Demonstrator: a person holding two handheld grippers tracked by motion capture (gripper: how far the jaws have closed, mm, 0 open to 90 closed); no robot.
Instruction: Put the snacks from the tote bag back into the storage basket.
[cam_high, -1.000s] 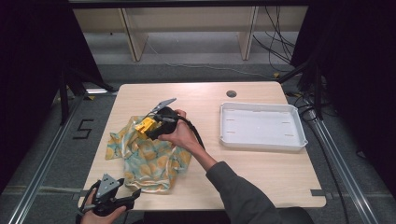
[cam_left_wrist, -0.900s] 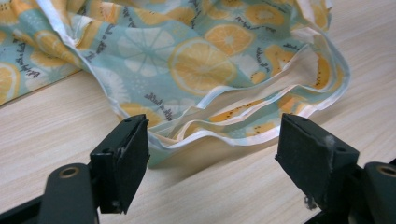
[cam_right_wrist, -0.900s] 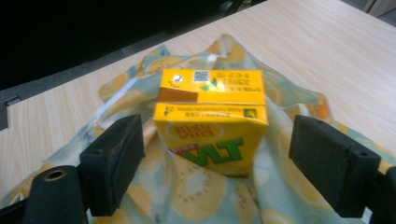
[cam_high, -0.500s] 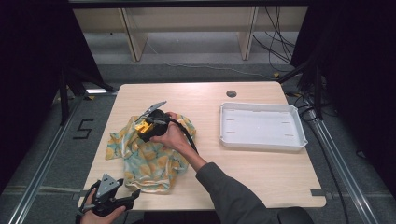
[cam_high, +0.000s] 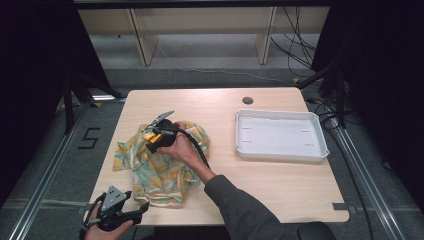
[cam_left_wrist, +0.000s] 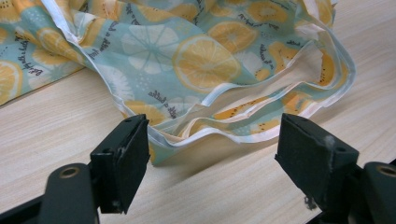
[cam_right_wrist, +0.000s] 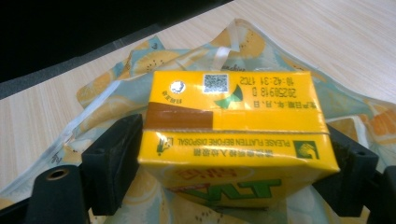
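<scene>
A lemon-print cloth bag (cam_high: 155, 167) lies crumpled on the left half of the wooden table. My right gripper (cam_high: 156, 136) hovers just over the bag's far part, shut on a yellow drink carton (cam_high: 151, 142). In the right gripper view the carton (cam_right_wrist: 233, 116) sits squeezed between both black jaws of this gripper (cam_right_wrist: 233, 161), with the bag (cam_right_wrist: 112, 102) spread beneath it. My left gripper (cam_high: 140, 210) rests at the table's front edge, open. In the left gripper view its jaws (cam_left_wrist: 217, 156) stand wide apart just short of the bag's white-hemmed opening (cam_left_wrist: 224, 126), with no pad touching it.
An empty white tray (cam_high: 280, 154) stands on the right side of the table. A round cable hole (cam_high: 247, 100) sits near the far edge. Bare wood (cam_high: 280, 190) lies in front of the tray. Black cables trail from both grippers.
My right gripper with the carton has moved a little left and down toward the bag. The left gripper has stayed where it was.
</scene>
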